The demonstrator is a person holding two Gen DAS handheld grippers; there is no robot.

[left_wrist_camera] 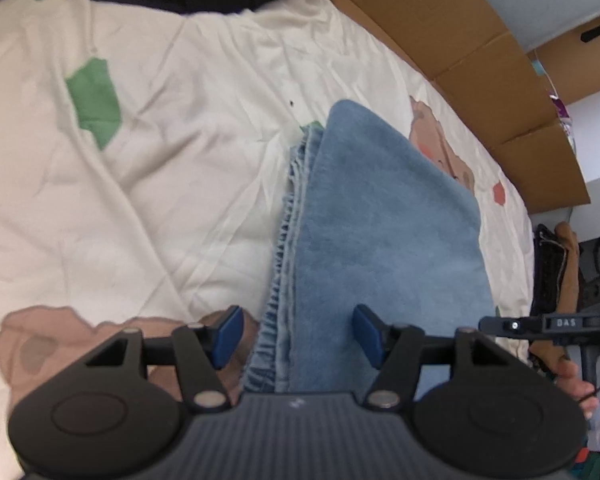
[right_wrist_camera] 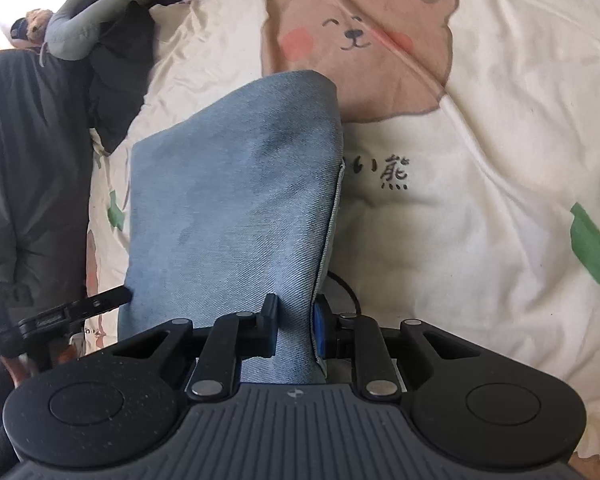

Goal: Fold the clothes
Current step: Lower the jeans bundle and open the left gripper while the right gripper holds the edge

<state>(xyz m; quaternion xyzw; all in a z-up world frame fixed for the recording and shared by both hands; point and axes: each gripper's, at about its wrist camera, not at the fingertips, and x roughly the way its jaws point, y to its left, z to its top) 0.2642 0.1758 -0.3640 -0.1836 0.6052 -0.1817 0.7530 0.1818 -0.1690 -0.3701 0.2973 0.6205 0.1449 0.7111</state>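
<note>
Denim garment [right_wrist_camera: 236, 200], light blue and folded into several layers, lies on a cream bedspread [right_wrist_camera: 480, 200] printed with bears and green shapes. Right gripper [right_wrist_camera: 296, 328] is closed onto the near edge of the denim: the cloth passes between its two fingers, with the seamed edge of the fabric against the blue pad [right_wrist_camera: 321, 330] on the outer side, and the folded stack extends straight ahead of it toward the bear print [right_wrist_camera: 364, 40]. Left gripper [left_wrist_camera: 298, 334] stands with its fingers wide apart; the gathered, stitched edge of the same garment [left_wrist_camera: 380, 220] runs between them, and neither blue pad [left_wrist_camera: 230, 334] appears to press the cloth, though contact on the far pad cannot be confirmed. Ahead and to the outer right of the left gripper, flattened cardboard [left_wrist_camera: 480, 80] lines the bed edge. Dark clothing [right_wrist_camera: 28, 160] lies to the left of the right gripper, well apart from its fingers.
</note>
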